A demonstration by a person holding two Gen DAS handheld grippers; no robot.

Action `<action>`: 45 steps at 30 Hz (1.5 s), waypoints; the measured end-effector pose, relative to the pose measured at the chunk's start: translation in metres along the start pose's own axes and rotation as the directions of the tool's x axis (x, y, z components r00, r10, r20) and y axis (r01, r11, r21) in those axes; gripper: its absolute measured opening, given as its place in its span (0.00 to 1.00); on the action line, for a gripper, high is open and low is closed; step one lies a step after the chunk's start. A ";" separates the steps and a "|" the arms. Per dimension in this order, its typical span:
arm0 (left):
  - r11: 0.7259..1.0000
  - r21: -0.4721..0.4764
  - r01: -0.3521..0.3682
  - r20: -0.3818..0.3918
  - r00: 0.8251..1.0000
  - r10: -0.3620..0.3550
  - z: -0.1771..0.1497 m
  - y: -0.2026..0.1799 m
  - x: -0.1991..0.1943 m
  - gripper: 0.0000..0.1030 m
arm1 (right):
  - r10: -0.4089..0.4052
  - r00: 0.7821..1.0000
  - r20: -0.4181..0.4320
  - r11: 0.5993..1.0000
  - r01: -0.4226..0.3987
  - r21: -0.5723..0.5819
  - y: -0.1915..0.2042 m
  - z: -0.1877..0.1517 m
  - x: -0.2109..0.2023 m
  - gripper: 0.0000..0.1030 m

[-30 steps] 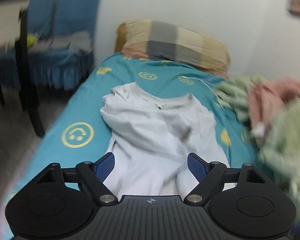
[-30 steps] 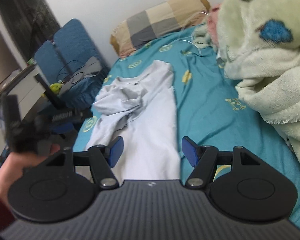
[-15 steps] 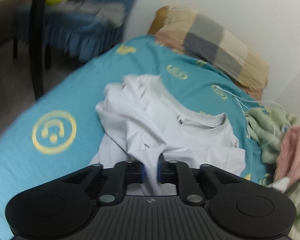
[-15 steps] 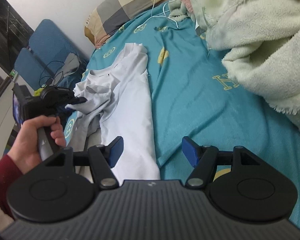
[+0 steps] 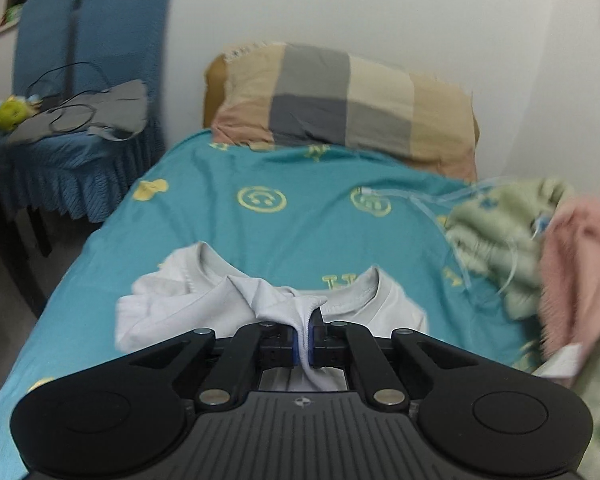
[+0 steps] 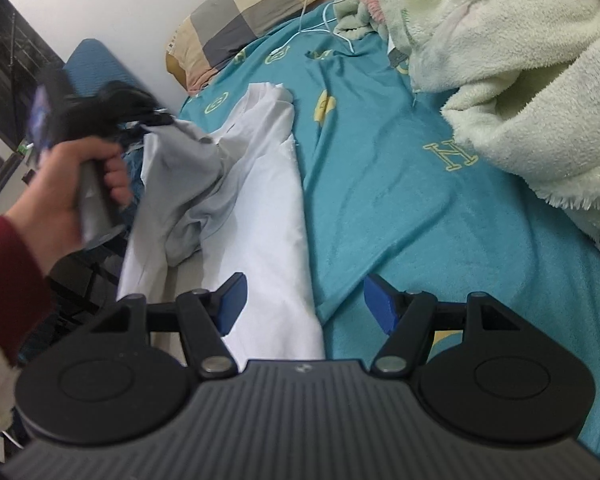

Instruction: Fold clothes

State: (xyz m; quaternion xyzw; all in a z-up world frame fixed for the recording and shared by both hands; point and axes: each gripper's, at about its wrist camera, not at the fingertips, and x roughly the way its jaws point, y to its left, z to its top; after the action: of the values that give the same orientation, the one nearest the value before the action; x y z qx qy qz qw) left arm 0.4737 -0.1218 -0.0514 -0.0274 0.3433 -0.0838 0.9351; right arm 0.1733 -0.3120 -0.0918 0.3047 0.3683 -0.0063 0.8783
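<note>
With the left gripper (image 5: 305,346) clamped on a pinch of the white shirt (image 6: 260,184) lying on the bed (image 6: 400,200) and the right gripper (image 6: 304,304) hovering, jaws wide, over its lower edge, the fold should go best if the lifted cloth stays taut and the hem is pinned.

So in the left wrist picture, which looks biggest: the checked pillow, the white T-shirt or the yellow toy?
1. Checked pillow, though the white T-shirt is partly hidden
2. White T-shirt
3. Yellow toy
</note>
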 end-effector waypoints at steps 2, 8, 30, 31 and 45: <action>1.000 0.015 -0.008 -0.029 1.000 0.008 -0.010 -0.005 0.024 0.06 | -0.003 1.000 0.001 1.000 0.003 -0.004 -0.001 0.001 0.004 0.66; 0.999 -0.028 0.016 -0.096 0.995 -0.019 -0.042 0.014 0.048 0.26 | -0.009 1.000 -0.005 0.998 0.009 -0.059 0.001 0.000 0.019 0.66; 0.968 -0.246 0.041 -0.334 0.934 -0.125 -0.208 0.210 -0.285 0.75 | 0.069 0.993 0.098 0.981 -0.050 -0.188 0.039 -0.024 -0.051 0.66; 0.963 -0.268 0.035 -0.356 0.925 -0.133 -0.214 0.217 -0.288 0.75 | 0.077 0.993 0.093 0.981 -0.059 -0.185 0.040 -0.030 -0.058 0.66; 0.989 -0.146 0.009 -0.577 0.812 -0.093 -0.247 0.203 -0.290 0.69 | 0.042 0.996 0.076 0.959 -0.019 -0.283 0.057 -0.065 -0.076 0.66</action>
State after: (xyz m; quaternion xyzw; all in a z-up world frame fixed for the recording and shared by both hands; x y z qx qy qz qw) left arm 0.1245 0.1303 -0.0773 -0.0734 0.6167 -0.0896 0.7786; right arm 0.0895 -0.2462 -0.0473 0.1816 0.3247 0.0474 0.9270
